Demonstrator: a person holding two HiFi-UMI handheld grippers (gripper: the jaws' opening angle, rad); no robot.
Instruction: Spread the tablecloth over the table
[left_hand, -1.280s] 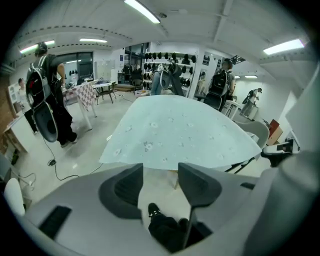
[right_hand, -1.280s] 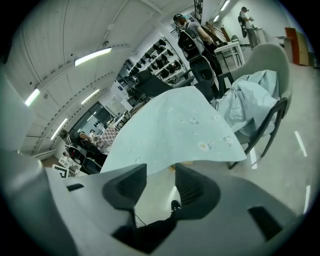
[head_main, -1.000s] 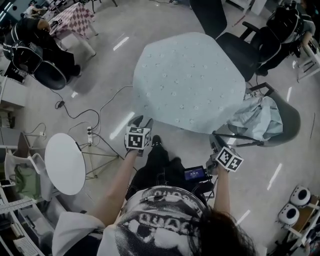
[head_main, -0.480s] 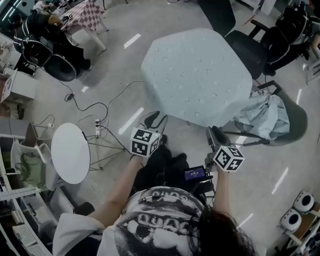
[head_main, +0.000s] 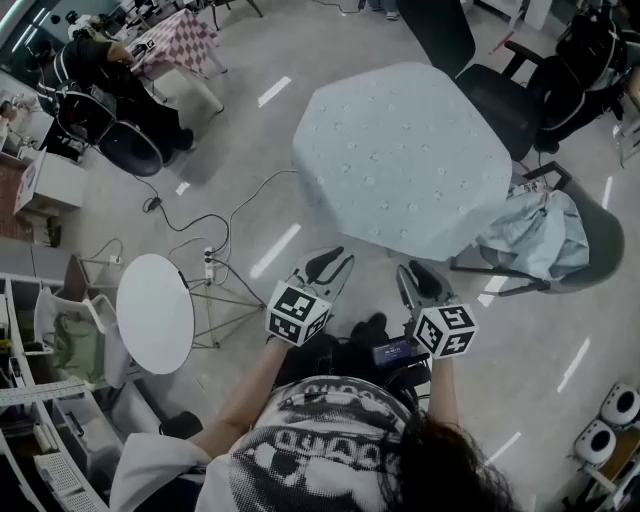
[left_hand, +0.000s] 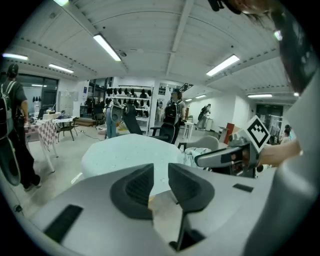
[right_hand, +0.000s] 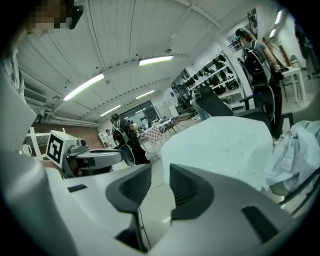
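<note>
Head view: the pale blue-green dotted fabric tablecloth (head_main: 400, 155) lies smooth over the whole tabletop, its edges hanging all round, so the spreading looks finished. The left gripper (head_main: 330, 262) and right gripper (head_main: 418, 275) hang side by side just short of its near edge, touching nothing.

Left gripper view: the jaws have just been closing, yet a narrow gap remains with nothing in it; the cloth lies beyond.

Right gripper view: these jaws too have narrowed but stand apart and empty, aimed at the cloth's edge, probably released.
</note>
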